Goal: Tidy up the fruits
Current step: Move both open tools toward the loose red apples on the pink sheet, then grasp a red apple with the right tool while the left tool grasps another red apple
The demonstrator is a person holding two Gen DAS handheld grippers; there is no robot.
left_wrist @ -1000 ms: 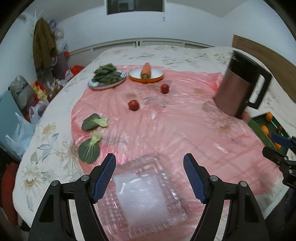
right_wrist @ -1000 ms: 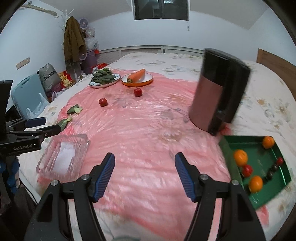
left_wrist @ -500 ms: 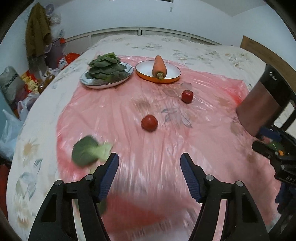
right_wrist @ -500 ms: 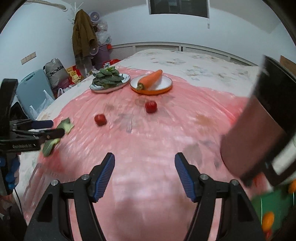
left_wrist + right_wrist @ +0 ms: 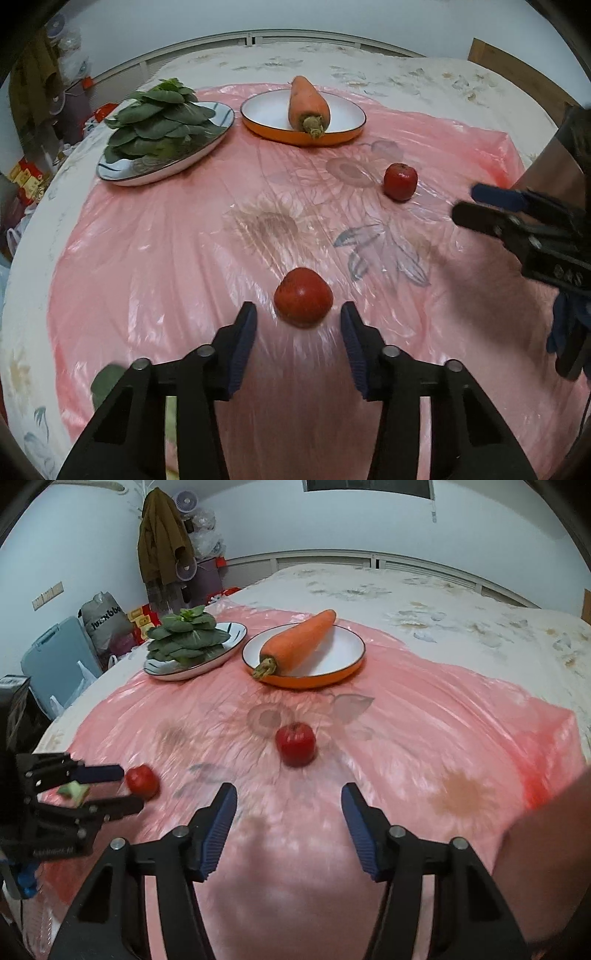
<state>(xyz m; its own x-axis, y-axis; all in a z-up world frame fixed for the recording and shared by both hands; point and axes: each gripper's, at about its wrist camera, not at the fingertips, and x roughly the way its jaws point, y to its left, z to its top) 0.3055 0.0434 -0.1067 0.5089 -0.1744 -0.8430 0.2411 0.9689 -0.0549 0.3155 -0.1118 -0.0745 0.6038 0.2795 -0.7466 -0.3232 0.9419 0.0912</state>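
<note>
Two grippers over red fruits on a pink sheet spread on a bed.

Left gripper [image 5: 298,321]: jaws part-open, just been closing, pads flanking a near fruit [image 5: 303,297] without touching it; right gripper [image 5: 288,805]: jaws wider apart, also just been closing, nothing between them, far fruit [image 5: 296,744] lying ahead of its tips; both fruits rest on the sheet [image 5: 155,236], well apart; carrot [image 5: 308,103] on an orange plate [image 5: 258,127], greens [image 5: 159,118] on a second plate [image 5: 118,176], both beyond.
</note>
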